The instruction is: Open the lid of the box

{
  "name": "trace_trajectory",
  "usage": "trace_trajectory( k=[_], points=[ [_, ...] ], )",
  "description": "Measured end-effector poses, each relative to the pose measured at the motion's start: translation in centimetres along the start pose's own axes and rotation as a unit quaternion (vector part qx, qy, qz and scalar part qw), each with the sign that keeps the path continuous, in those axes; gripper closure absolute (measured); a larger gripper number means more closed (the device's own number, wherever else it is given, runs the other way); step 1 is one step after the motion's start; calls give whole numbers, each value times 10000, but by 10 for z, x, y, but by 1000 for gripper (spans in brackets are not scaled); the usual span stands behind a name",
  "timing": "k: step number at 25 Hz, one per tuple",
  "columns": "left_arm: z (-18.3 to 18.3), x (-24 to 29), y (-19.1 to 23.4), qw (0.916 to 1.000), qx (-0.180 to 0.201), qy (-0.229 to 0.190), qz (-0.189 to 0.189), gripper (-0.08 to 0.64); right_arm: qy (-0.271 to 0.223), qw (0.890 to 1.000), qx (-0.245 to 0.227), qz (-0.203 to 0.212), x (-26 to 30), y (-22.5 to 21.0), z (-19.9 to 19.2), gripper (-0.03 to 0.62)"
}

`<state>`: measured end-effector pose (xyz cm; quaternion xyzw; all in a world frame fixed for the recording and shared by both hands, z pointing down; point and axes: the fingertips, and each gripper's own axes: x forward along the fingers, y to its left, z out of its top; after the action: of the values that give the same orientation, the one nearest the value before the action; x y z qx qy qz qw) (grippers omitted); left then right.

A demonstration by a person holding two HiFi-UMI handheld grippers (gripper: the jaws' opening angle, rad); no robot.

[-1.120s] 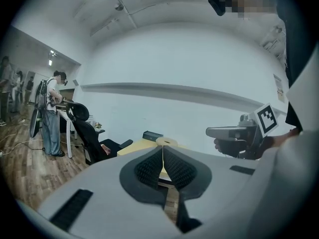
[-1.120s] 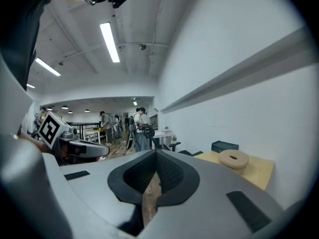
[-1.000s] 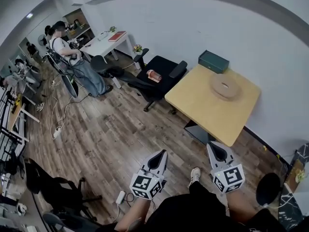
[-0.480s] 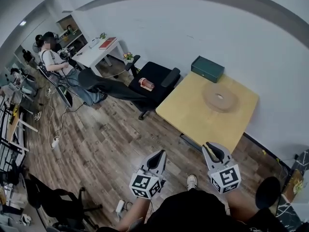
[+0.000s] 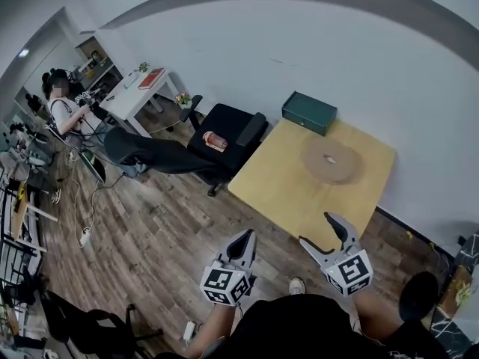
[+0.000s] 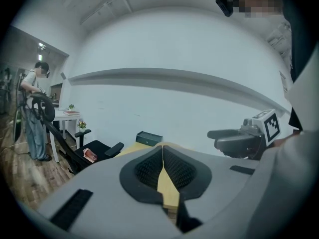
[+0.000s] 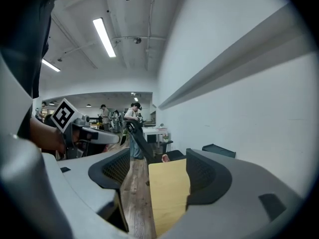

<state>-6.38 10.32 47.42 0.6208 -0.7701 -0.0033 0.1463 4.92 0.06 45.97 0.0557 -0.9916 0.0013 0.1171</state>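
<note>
Right now your left gripper [image 5: 246, 238] has its jaws pressed together with nothing caught between them, and you hold it low in front of you above the wooden floor [image 5: 150, 223]. Your right gripper [image 5: 317, 230] is spread: its jaws have just been opening, and only air stands between them. Its tips are close to the near edge of the desk [image 5: 284, 193]. The box [image 5: 309, 113], dark green with its lid down, sits at the far edge of the desk by the white wall, well apart from both grippers. A round tan disc [image 5: 331, 158] lies on the desk near the box, on your side of it. A black office chair [image 5: 228, 126] stands beside the desk's left side, with a reddish can [image 5: 215, 138] on its seat.
</note>
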Motion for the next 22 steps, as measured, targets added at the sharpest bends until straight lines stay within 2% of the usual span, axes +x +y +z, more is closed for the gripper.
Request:
trace_trajectory(
  k=[4, 11, 16, 22],
  points=[
    [9, 21, 16, 9998, -113, -88, 135, 538, 268, 9993, -246, 56, 9, -11, -11, 169],
    [-1, 51, 31, 9998, -86, 184, -31, 538, 876, 9953, -415, 12, 30, -23, -40, 58],
    [-1, 96, 40, 9988, -58, 300, -385, 538, 1090, 9925, -526, -179, 58, -49, -41, 9],
    [8, 153, 57, 9948, 63, 433, -919, 538, 1468, 9850, -568, -708, 89, -89, -45, -6]
  ],
)
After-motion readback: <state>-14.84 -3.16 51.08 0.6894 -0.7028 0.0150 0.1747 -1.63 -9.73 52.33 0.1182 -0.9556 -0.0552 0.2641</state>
